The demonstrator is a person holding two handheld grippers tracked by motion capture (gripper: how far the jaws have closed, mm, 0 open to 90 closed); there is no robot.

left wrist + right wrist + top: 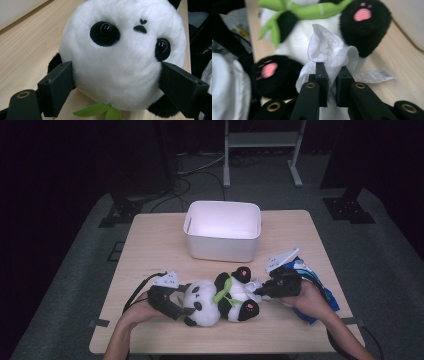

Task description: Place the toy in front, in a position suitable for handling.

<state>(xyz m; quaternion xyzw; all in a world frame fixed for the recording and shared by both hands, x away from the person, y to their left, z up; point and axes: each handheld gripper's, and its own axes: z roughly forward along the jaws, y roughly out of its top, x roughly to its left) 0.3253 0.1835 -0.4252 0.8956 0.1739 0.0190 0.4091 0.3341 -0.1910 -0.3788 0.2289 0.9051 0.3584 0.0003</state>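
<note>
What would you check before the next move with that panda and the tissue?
1. Left gripper clamped on the panda's head: ok, jaws press both sides.
2. Right gripper pinching the white tissue: ok.
3. Tissue touching the panda's belly: cannot tell.
4. Panda resting on the table: ok, lying on its back.
5. White bin out of the way: ok, behind the toy.

High overview; two close-ups sharing panda (pixel 222 299)

Panda (pixel 220 299) on table (pixel 150 250), before bin (pixel 223 231)
</note>
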